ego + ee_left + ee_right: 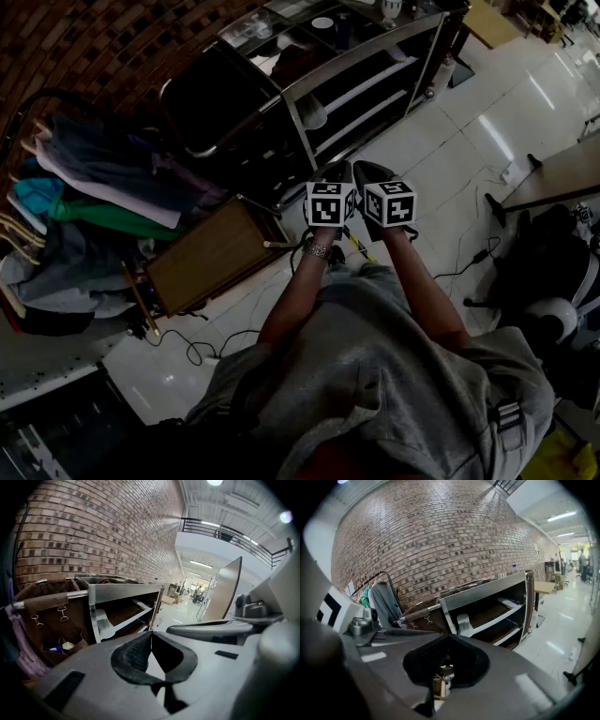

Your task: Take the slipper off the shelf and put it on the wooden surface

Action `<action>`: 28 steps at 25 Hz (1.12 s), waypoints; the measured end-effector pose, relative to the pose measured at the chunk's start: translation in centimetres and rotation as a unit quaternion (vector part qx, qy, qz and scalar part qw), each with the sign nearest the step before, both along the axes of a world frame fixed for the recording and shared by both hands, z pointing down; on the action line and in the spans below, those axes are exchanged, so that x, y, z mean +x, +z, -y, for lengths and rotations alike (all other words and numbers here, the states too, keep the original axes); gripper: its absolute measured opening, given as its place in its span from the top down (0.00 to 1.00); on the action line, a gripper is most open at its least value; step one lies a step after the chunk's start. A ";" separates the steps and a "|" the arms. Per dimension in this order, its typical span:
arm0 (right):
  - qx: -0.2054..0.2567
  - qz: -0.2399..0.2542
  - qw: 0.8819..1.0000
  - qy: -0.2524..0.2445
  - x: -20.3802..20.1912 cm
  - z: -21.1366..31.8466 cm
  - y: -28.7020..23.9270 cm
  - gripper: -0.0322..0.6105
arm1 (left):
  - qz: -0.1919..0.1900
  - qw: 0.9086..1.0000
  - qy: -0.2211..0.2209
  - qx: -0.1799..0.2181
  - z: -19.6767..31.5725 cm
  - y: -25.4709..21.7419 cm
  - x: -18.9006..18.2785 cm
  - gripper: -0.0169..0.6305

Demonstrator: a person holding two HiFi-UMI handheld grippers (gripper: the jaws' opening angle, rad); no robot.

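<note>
**A:** Two grippers face the metal shelf (361, 58), side by side and well short of it. Is either one carrying anything?

**B:** Neither. The left gripper (149, 633) and the right gripper (449, 637) both have their jaws pressed together on nothing.

**A:** And the slipper?

**B:** The pale slipper (465, 624) sits on the shelf's middle tier, at the end beside the brown hamper (51, 616), ahead of both grippers. It seems propped up, its long axis running up and back into the shelf. The left gripper looks slightly nearer.

**A:** Where is it to go?

**B:** The wooden surface (217, 253) lies off the shelf's hamper end, on the person's left.
</note>
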State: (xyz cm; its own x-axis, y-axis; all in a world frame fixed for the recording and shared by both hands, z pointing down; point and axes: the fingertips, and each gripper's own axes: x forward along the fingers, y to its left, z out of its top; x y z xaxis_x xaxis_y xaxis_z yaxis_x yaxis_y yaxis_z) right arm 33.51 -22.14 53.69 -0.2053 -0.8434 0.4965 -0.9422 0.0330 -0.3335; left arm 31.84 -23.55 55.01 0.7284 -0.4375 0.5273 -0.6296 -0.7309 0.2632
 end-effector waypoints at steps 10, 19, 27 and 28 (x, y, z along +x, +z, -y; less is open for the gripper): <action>0.000 0.018 0.999 -0.027 3.1 5.7 0.8 0.95 | 0.026 0.999 -0.019 0.040 4.5 -0.4 2.7 0.97; 0.023 0.092 0.995 -0.003 4.1 11.0 2.4 0.95 | 0.017 0.998 -0.055 0.013 7.5 0.6 1.7 0.97; -0.104 0.249 0.962 0.050 4.9 22.8 19.6 0.64 | -0.008 0.992 -0.113 -0.060 9.0 5.2 -2.2 0.97; -0.120 0.253 0.958 0.061 4.8 23.7 21.8 0.61 | -0.009 0.991 -0.114 -0.068 8.8 6.1 -2.6 0.97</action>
